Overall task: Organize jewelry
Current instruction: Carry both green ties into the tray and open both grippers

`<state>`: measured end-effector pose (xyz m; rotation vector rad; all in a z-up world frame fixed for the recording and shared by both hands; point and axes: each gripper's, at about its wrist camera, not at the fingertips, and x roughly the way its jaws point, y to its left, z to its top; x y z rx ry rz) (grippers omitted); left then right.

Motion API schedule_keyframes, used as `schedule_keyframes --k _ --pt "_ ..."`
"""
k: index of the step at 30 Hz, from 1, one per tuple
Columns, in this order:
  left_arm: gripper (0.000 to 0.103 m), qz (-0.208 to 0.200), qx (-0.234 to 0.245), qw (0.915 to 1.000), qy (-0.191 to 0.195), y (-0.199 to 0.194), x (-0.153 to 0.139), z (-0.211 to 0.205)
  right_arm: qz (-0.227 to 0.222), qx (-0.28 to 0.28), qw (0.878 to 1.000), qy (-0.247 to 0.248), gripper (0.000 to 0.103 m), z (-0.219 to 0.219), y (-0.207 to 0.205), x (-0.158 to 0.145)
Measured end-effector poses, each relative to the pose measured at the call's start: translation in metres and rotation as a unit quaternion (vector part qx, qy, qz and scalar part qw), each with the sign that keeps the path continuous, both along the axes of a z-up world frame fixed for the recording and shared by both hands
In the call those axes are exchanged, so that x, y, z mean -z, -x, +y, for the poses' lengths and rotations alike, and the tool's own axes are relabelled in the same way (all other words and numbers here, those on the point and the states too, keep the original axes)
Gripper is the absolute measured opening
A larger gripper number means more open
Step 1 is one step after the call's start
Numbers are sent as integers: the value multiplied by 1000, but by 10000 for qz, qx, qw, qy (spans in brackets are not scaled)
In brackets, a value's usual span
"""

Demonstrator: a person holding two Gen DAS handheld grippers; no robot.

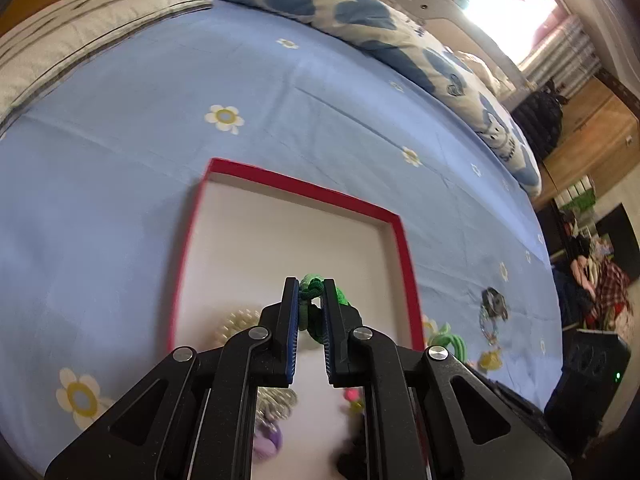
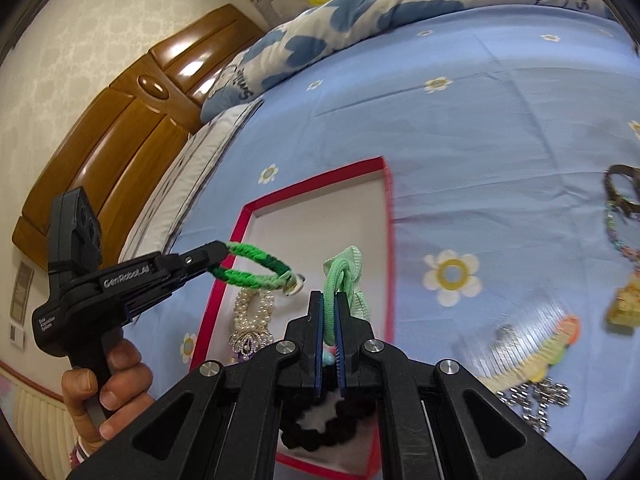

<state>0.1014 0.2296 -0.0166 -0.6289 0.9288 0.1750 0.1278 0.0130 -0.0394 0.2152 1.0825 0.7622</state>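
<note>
Green braided cord, in two shades, forms a bracelet [image 2: 256,266] pinched at one end by the left tongs [image 1: 311,292], which are closed tight on it; it hangs in the air over a shallow red-rimmed box [image 2: 316,184] with a white floor. The right tongs [image 2: 329,300] are likewise closed, gripping a pale mint-green hair tie [image 2: 346,276] that loops up above the tips, also over the box. Both pieces look ready to be dropped in, so the step in hand appears to be delivery. The next move probably calls for lowering each piece to a bare patch of the white floor and parting the tongs, taking care that the soft cord does not snag on the pads. Already in the box lie a pearl bracelet with a crystal charm [image 2: 252,320], a black scrunchie [image 2: 320,424] and some small coloured pieces too blurred to name. Outside it, on the bed [image 2: 500,128], more remain: a fringed yellow and orange piece with silver chain links [image 2: 532,364], a beaded strand [image 2: 618,236], and a dark band [image 2: 624,192]. The bed wears a light blue sheet printed with white and yellow daisies; a blue-heart quilt [image 2: 360,12] is bundled along its far edge. A glossy wooden headboard [image 2: 120,128] stands against cream patterned wallpaper, and the left view shows a bright window [image 1: 508,12].
</note>
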Motion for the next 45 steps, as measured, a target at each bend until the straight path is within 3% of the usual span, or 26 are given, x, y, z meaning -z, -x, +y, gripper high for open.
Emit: schedule_keyframes --k 8,16,24,30,45 --pt "9 249 -282 9993 19 -9 27 24 56 -184 9997 150 5 30 -9 18" --pt "10 577 -238 9980 -89 -10 47 23 260 -280 9985 405 8 46 -16 42" --pt "12 795 -63 9958 -456 -14 43 13 280 -243 9982 463 11 46 -20 43" --pt "29 869 -80 9952 -436 -10 41 15 332 -207 9984 411 25 44 -22 42" --pt "36 671 29 9963 -532 5 14 2 198 -111 9997 88 25 11 -5 13"
